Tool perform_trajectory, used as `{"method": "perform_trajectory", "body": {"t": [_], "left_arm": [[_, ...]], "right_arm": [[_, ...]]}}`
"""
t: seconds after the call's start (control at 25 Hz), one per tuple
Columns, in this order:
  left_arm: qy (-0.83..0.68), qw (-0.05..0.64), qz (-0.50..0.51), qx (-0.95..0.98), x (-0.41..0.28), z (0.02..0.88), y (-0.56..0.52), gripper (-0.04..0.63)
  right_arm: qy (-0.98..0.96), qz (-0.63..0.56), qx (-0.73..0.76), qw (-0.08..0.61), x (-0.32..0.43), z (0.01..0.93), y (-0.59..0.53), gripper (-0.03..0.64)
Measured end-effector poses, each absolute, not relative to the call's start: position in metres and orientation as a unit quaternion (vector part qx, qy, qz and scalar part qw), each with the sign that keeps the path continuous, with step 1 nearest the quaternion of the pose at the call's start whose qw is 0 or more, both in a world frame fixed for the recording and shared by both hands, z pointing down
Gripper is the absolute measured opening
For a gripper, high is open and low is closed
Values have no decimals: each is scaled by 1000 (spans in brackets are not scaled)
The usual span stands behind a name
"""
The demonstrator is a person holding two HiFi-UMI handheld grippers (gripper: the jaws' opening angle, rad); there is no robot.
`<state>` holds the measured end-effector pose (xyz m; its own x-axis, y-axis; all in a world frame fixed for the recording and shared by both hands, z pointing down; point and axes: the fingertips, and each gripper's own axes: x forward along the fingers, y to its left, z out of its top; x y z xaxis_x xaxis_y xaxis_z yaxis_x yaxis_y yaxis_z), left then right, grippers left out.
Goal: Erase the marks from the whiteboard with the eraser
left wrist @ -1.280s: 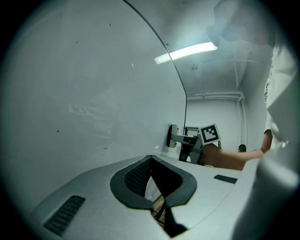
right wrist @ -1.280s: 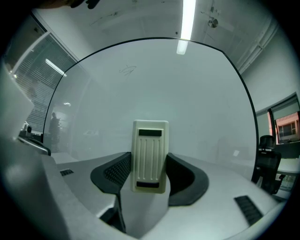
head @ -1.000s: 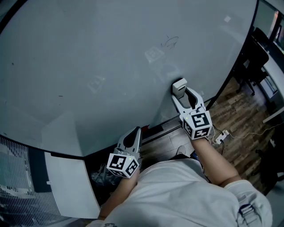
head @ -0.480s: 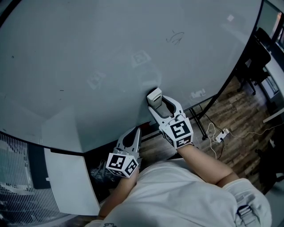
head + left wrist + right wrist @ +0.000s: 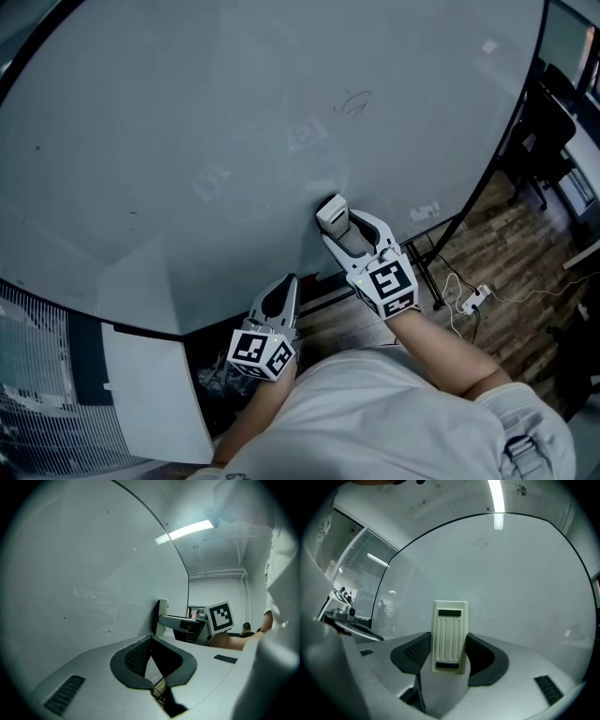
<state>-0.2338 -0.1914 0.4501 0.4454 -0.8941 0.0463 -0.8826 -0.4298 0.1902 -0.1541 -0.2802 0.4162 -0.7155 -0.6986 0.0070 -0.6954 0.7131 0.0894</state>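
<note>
Right gripper [image 5: 339, 225] is pinching the eraser [image 5: 330, 213] across its sides, pad face against the whiteboard [image 5: 187, 112], low on the board near its bottom edge. Left gripper [image 5: 284, 286] has its jaws pressed together on nothing and is held close to the body, off the board.

Change over the last second: the eraser swept leftward along the lower board, then barely moved in the last half second.

The scribbled mark [image 5: 354, 103] is unchanged, well above the eraser and a little right of it. The right gripper view shows the same: mark high, eraser far below.

Judgement: this stroke cleaned no visible ink. The next pass must go up to the mark.
</note>
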Motion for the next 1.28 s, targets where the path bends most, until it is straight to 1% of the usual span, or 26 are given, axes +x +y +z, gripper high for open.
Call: {"method": "perform_trajectory", "body": {"t": [0.32, 0.56, 1.0, 1.12, 1.28], "left_arm": [[-525, 97, -36, 845, -183, 449, -216, 8], [-524, 102, -43, 844, -136, 448, -240, 8], [-528, 111, -51, 840, -74, 451, -268, 8], [-531, 119, -49, 838, -67, 457, -272, 8], [-529, 120, -49, 838, -63, 461, -273, 8]], "right_arm": [[-916, -67, 396, 8, -79, 392, -312, 244], [-909, -73, 410, 16, -11, 388, -343, 244], [-882, -44, 469, -3, 131, 375, -407, 244], [-875, -38, 483, -8, 152, 375, -418, 244], [-872, -32, 488, -10, 153, 374, -421, 244]]}}
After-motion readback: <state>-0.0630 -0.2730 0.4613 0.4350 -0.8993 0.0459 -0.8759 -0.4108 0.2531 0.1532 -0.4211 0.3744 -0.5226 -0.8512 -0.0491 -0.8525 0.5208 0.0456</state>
